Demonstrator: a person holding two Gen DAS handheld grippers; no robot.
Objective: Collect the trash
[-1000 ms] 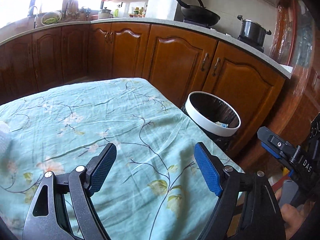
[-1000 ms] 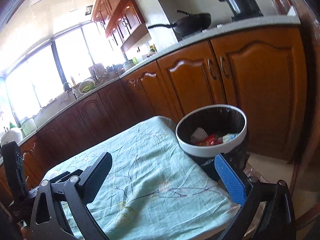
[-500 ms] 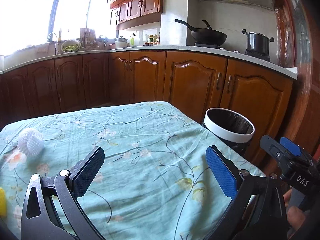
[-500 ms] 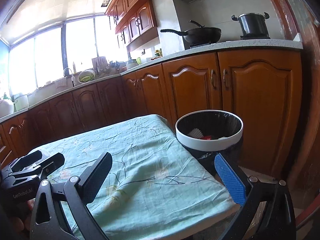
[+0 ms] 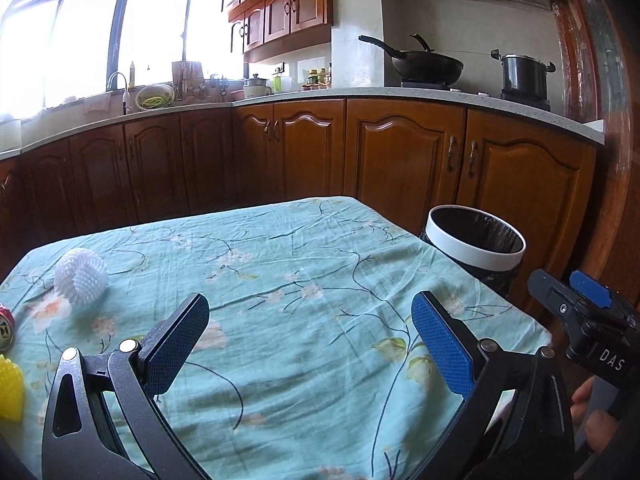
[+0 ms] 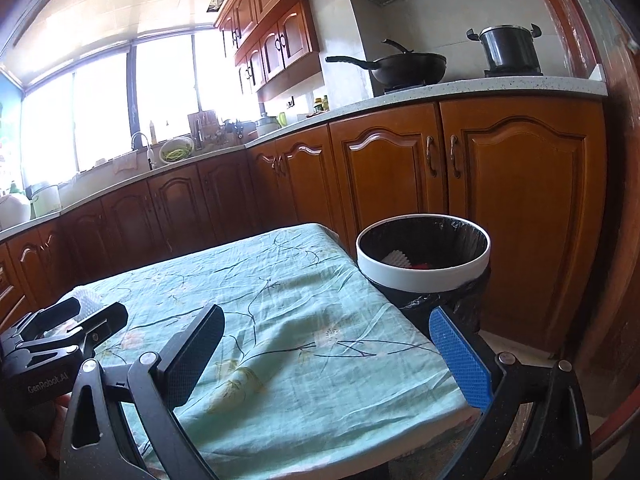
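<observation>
Both sets of jaws stand wide apart with nothing between them. On my left gripper [image 5: 310, 336] the jaws have just been opening, and only the floral tablecloth [image 5: 280, 264] shows in the gap. Beyond its left jaw I see a white foam net [image 5: 81, 276] lying on the cloth. Farther left, a red can [image 5: 5, 326] and a yellow spiky piece [image 5: 10, 388] are cut off by the frame edge, so I can't tell much about them. My right gripper [image 6: 328, 350] hangs over the near table corner, and the white-rimmed trash bin [image 6: 420, 276] stands just past its right jaw, beside the table. Inside the bin I make out something white and something red, mostly hidden by the rim.
</observation>
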